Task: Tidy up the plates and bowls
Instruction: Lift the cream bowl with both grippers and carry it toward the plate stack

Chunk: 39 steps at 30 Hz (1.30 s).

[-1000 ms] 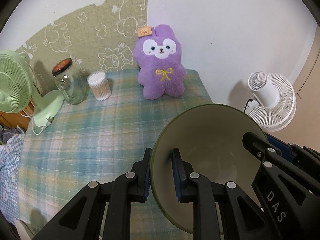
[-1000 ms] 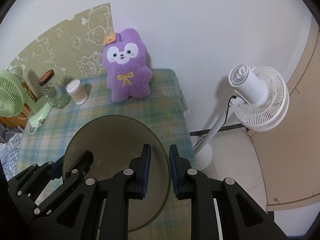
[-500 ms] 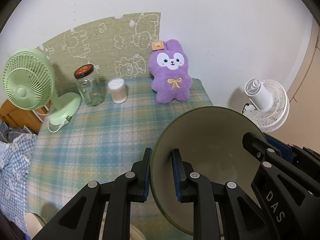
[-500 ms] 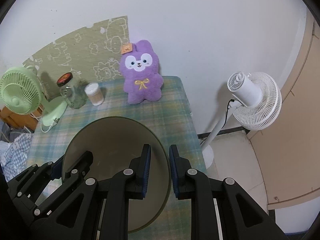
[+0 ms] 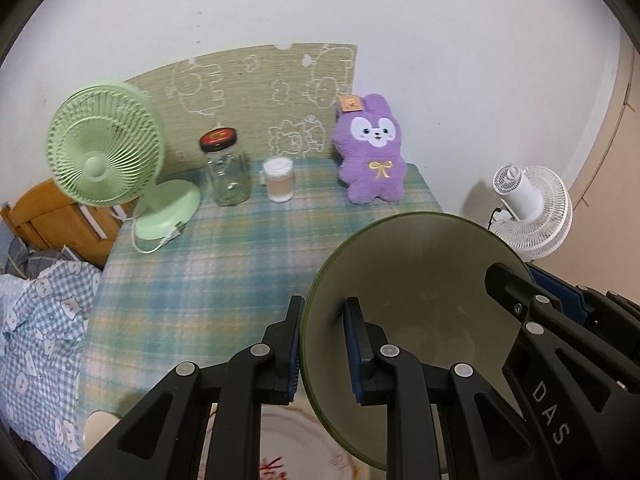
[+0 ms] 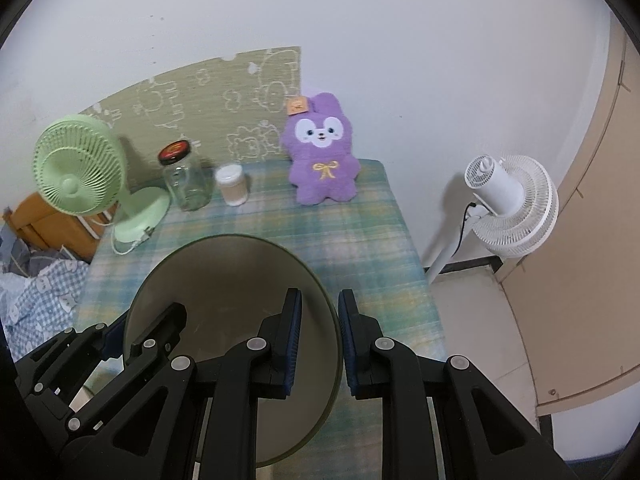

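Observation:
A large olive-green bowl [image 5: 420, 280] [image 6: 232, 280] hangs tilted above the plaid tablecloth [image 5: 208, 272], carried by both grippers. My left gripper [image 5: 323, 320] is shut on the bowl's left rim, one pad inside and one outside. My right gripper [image 6: 319, 308] is shut on the opposite rim in the same way. Each gripper also shows in the other's view: the right gripper [image 5: 528, 280] and the left gripper [image 6: 140, 328]. Under the left gripper lies a white plate [image 5: 292, 452] with a red pattern, mostly hidden by the fingers.
Along the back of the table stand a green desk fan [image 5: 104, 148], a glass jar [image 5: 226, 172], a cotton-swab tub [image 5: 279, 180] and a purple plush bunny [image 5: 372, 160]. A white floor fan [image 6: 508, 204] stands right of the table. Blue checked cloth [image 5: 40, 340] lies left.
Both grippers have drawn back and upward with the bowl, away from the plush bunny. More of the table shows, and the patterned plate has come into view below the left gripper.

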Available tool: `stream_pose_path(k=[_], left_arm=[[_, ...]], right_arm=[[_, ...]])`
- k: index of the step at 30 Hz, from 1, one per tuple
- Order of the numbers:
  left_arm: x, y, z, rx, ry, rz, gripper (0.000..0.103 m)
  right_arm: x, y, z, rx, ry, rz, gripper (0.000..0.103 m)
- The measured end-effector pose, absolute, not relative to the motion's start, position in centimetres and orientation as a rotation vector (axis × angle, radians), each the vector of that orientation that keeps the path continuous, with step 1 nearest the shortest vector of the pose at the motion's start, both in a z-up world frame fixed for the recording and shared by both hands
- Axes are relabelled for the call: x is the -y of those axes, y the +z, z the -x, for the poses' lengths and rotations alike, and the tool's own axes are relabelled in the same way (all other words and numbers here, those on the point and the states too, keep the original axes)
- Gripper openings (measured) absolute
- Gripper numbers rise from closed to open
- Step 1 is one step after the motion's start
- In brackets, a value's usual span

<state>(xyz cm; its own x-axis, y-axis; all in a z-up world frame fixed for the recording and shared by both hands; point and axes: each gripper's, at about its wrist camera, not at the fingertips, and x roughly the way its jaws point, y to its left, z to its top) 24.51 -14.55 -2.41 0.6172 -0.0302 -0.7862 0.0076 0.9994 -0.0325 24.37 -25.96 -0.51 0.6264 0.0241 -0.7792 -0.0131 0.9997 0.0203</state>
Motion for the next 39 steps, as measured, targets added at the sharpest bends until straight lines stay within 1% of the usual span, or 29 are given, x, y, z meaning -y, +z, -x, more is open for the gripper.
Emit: stream_pose_path(k=[11,21,39], left_arm=[[7.7,-2.0,-20.7,-0.905,-0.003,0.019,0.017],[1.8,-2.7,-17.8,-0.909,0.023,0.04,0.017],[-6.6,-6.2,-14.5,-0.957,0.061,0.025,0.017]], right_arm=[[18.9,-0.5,-20.7,-0.893,0.043,-0.018,0.022],[12.9,-1.2,-17.8,-0.893,0.078,-0.008,0.022],[4.2,-4.9,-15.2,-0.955,0.12,-0.003,0.022]])
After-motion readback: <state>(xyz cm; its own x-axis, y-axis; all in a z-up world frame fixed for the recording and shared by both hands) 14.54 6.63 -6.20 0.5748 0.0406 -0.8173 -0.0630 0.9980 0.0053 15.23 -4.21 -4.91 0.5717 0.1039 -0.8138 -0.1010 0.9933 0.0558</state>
